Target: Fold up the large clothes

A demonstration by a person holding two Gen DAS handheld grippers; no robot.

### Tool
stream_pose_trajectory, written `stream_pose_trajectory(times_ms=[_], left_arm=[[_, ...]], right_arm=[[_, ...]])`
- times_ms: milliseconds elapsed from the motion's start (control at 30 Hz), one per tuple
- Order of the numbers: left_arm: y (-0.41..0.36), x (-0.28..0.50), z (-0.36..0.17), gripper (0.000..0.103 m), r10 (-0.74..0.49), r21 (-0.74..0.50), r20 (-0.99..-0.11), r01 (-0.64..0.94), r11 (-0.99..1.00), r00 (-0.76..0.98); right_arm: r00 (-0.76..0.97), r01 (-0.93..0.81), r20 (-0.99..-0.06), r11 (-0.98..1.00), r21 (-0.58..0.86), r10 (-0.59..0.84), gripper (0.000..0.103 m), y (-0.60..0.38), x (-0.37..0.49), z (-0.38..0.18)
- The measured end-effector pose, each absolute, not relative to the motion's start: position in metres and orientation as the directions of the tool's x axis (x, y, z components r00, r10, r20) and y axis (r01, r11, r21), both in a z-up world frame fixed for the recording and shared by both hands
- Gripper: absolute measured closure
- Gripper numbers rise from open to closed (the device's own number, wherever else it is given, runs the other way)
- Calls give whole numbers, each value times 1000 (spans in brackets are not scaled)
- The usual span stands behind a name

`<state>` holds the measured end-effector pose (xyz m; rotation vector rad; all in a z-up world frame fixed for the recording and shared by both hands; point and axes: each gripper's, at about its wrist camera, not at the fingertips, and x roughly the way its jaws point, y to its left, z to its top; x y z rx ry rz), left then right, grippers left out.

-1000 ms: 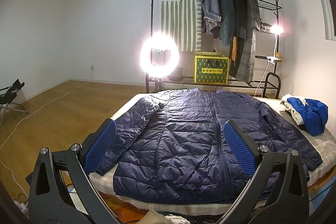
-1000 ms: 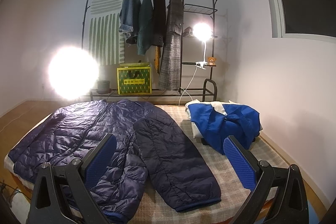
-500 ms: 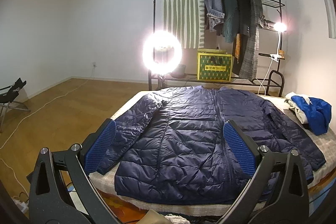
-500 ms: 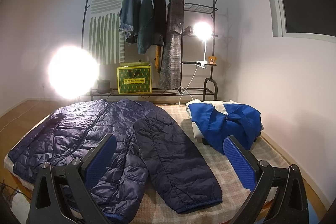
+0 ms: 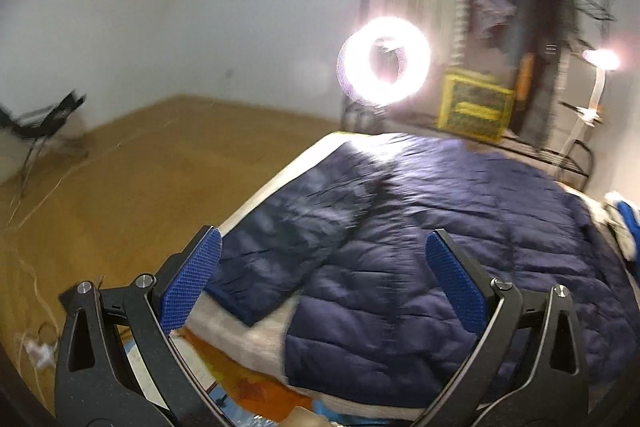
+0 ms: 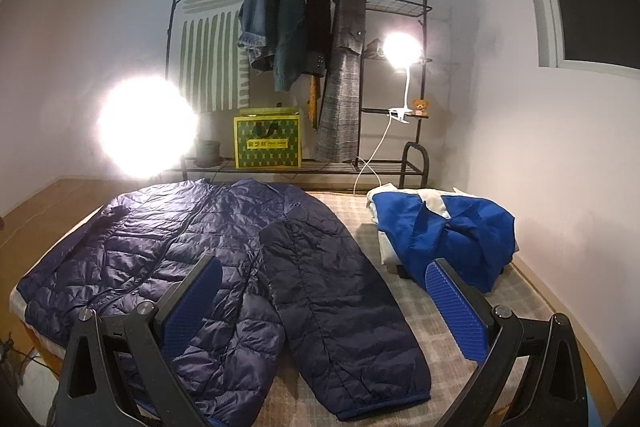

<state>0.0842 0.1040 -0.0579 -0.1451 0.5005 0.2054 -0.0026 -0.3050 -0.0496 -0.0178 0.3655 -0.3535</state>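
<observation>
A navy quilted puffer jacket (image 5: pixel 440 227) lies spread flat on the bed, front up, both sleeves out. In the left wrist view its left sleeve (image 5: pixel 288 247) runs toward the bed's near left corner. My left gripper (image 5: pixel 324 275) is open and empty, above the near edge over that sleeve's cuff. In the right wrist view the jacket (image 6: pixel 160 259) fills the left half and its right sleeve (image 6: pixel 340 327) points at me. My right gripper (image 6: pixel 324 299) is open and empty above that sleeve.
A pile of blue and white clothes (image 6: pixel 444 231) sits on the bed's right side by the wall. A clothes rack (image 6: pixel 304 27) with hanging coats, a yellow box (image 6: pixel 268 143), a ring light (image 5: pixel 384 61) and a clip lamp (image 6: pixel 402 47) stand behind the bed. Wooden floor (image 5: pixel 120 187) lies to the left.
The left gripper has swung left and down toward the jacket's left sleeve; its view is motion blurred. The right gripper has barely moved. Both stay open.
</observation>
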Motion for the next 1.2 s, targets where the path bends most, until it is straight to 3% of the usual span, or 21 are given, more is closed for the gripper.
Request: stream_pose_trajectory(times_ms=[233, 533, 767, 1000, 1133, 1200], left_arm=[[189, 126, -109, 3, 172, -198, -637, -376, 905, 752], [274, 130, -176, 12, -17, -501, -736, -528, 686, 677], [282, 138, -211, 24, -81, -521, -787, -588, 619, 612], [274, 153, -219, 28, -80, -487, -804, -575, 658, 590], [272, 162, -219, 52, -50, -447, -819, -581, 680, 571], [271, 168, -219, 76, -39, -427, -823, -573, 700, 567]], right_arm=[[881, 321, -341, 944, -79, -328, 0, -318, 9, -48], [888, 269, -373, 962, -55, -270, 0, -336, 19, -60], [885, 255, -400, 967, -10, -237, 0, -348, 26, -68], [896, 228, -383, 973, -38, -224, 0, -332, 32, -63], [901, 212, -380, 977, -35, -209, 0, -319, 38, -59], [903, 204, -378, 978, -43, -205, 0, -311, 40, -57]])
